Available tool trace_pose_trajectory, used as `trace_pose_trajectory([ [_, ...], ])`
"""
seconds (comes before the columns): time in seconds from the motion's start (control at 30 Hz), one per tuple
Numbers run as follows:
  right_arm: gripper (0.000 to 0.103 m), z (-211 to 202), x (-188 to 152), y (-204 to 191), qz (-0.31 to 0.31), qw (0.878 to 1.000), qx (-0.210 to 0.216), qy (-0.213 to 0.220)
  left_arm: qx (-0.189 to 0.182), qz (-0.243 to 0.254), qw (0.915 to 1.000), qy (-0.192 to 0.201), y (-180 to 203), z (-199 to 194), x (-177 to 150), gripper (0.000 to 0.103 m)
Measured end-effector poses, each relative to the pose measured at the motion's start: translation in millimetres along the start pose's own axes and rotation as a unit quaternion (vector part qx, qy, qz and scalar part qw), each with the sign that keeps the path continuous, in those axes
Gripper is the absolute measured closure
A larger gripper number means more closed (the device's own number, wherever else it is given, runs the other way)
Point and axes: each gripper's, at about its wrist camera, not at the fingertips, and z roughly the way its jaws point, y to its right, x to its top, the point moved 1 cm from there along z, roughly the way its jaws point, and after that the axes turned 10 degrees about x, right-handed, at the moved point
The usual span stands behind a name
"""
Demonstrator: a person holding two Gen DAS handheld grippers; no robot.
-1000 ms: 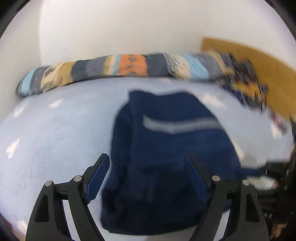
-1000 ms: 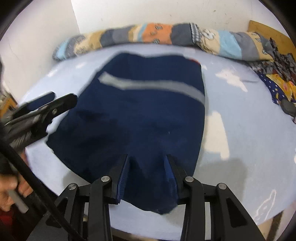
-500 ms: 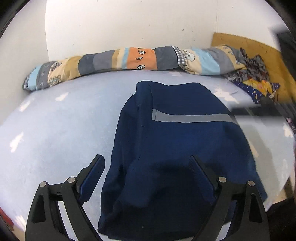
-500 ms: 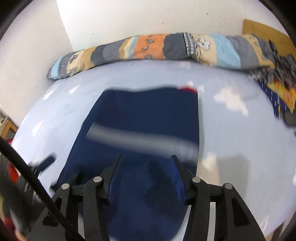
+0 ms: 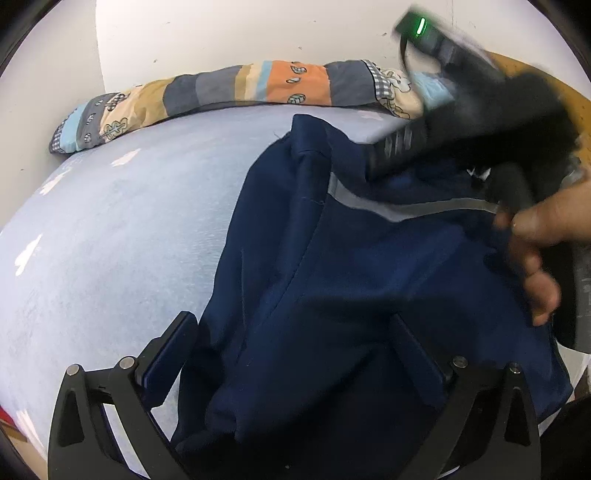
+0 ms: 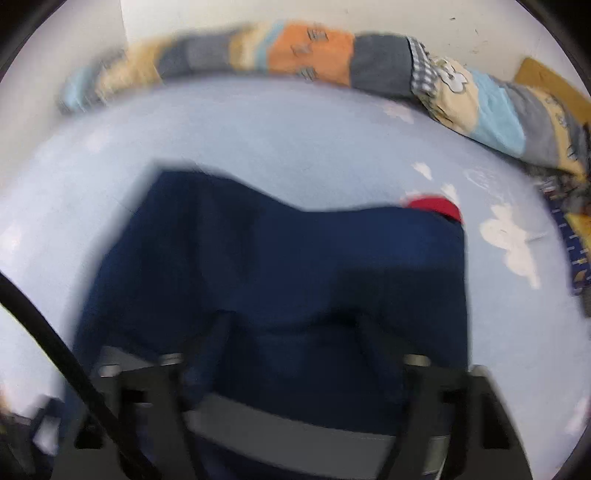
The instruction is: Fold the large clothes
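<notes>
The navy garment [image 5: 351, 280] is lying partly folded on the pale blue bed [image 5: 110, 229]. The left gripper [image 5: 295, 354] is opening wide over it, the right gripper [image 6: 295, 354] also opening; neither is gripping cloth. Further folds are remaining.

A bedroom at home — a bed [image 5: 110, 229] with a pale blue cloud-print sheet, a patchwork quilt [image 5: 229, 86] rolled along the white wall [image 5: 221, 33], clothes heaped at the corner [image 6: 569, 206].
</notes>
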Motion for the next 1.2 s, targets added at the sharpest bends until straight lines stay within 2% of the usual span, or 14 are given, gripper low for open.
trace_pose_trajectory([
  [0.07, 0.042, -23, 6, -17, -0.025, 0.999, 0.009, 0.037, 0.006, 0.01, 0.9999, 0.006, 3, -2, 0, 0.0],
  [0.1, 0.041, -26, 7, -29, -0.05, 0.998, 0.012, 0.037, 0.012, 0.014, 0.9998, 0.01, 4, -3, 1, 0.0],
  [0.2, 0.04, -10, -1, -45, -0.06, 0.997, 0.053, -0.005, 0.015, 0.027, 0.9994, 0.016, 7, -7, -1, 0.0],
  [0.3, 0.04, 18, -12, -39, -0.047, 0.996, 0.057, -0.053, 0.015, 0.034, 0.9991, 0.019, 9, -8, -5, 0.0],
  [0.37, 0.04, 12, -14, -29, -0.024, 0.995, 0.081, -0.045, 0.014, 0.032, 0.9991, 0.024, 8, -9, -6, 0.0],
  [0.47, 0.04, -25, -15, -21, -0.003, 0.994, 0.105, -0.009, 0.015, 0.033, 0.9991, 0.025, 9, -10, -6, 0.0],
  [0.53, 0.037, -50, -23, -20, -0.011, 0.996, 0.085, 0.013, 0.016, 0.029, 0.9992, 0.024, 10, -11, -6, 0.0],
  [0.6, 0.036, -74, -36, -10, -0.007, 0.999, 0.043, 0.031, 0.018, 0.03, 0.9991, 0.025, 15, -15, -8, 0.0],
  [0.7, 0.036, -90, -60, 5, 0.014, 0.999, 0.01, 0.034, 0.018, 0.033, 0.9989, 0.029, 19, -18, -11, 0.0],
  [0.87, 0.035, -76, -105, 20, 0.067, 0.997, 0.034, 0.008, 0.02, 0.041, 0.9983, 0.036, 28, -24, -15, 0.0],
  [0.9, 0.032, -72, -113, 15, 0.056, 0.998, 0.017, 0.005, 0.02, 0.042, 0.9982, 0.038, 29, -25, -15, 0.0],
  [0.97, 0.016, -68, -119, 3, 0.027, 1.0, -0.005, 0.0, 0.021, 0.045, 0.998, 0.039, 28, -23, -15, 0.0],
  [1.0, 0.015, -66, -120, 0, 0.022, 1.0, -0.009, -0.002, 0.021, 0.047, 0.9979, 0.041, 29, -25, -16, 0.0],
  [1.2, 0.022, -90, -124, -1, 0.039, 0.999, -0.005, 0.027, 0.023, 0.057, 0.9967, 0.053, 28, -30, -15, 0.0],
])
